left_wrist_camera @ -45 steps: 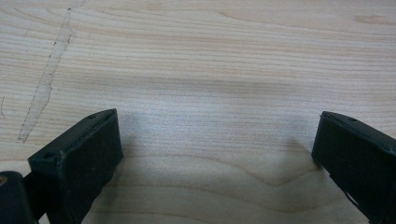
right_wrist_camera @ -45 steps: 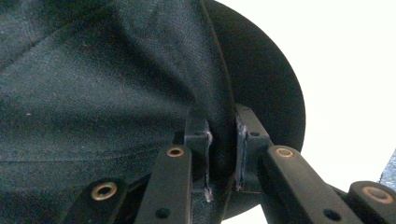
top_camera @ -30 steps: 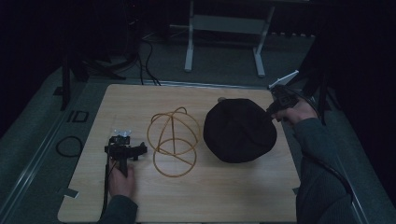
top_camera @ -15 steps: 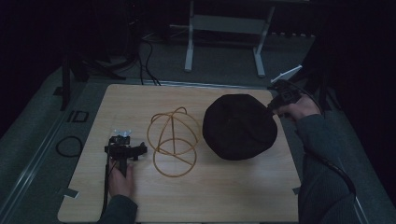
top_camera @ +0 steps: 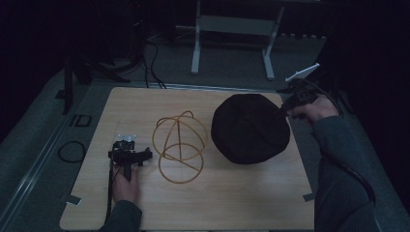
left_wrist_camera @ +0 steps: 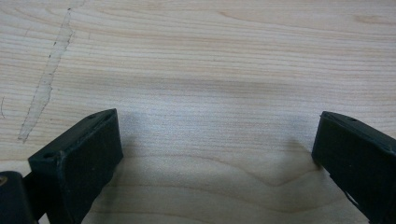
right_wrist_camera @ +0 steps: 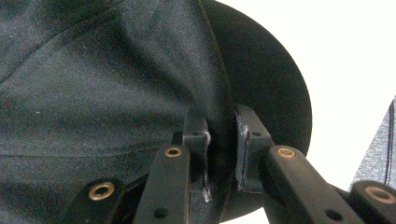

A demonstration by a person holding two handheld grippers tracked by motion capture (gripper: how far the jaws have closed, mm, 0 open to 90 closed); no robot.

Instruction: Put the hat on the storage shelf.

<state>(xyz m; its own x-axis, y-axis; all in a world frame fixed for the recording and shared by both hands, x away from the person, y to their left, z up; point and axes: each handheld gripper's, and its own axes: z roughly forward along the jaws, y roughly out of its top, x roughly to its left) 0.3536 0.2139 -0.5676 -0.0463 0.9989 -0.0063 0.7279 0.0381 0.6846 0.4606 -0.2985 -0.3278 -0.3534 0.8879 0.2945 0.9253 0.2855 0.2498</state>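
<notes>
Your right tongs (right_wrist_camera: 220, 140) are clamped on the brim of the round black fabric cap (top_camera: 250, 126), which sits on the right half of the pale wooden surface (top_camera: 241, 203); in the high view the right tongs (top_camera: 285, 110) grip its far right edge. Just left of the cap stands the golden wire-frame dome stand (top_camera: 180, 146), close by but not clearly touching. Your left tongs (top_camera: 129, 155) rest low over the surface near the front left, jaws spread wide, with bare wood between them.
</notes>
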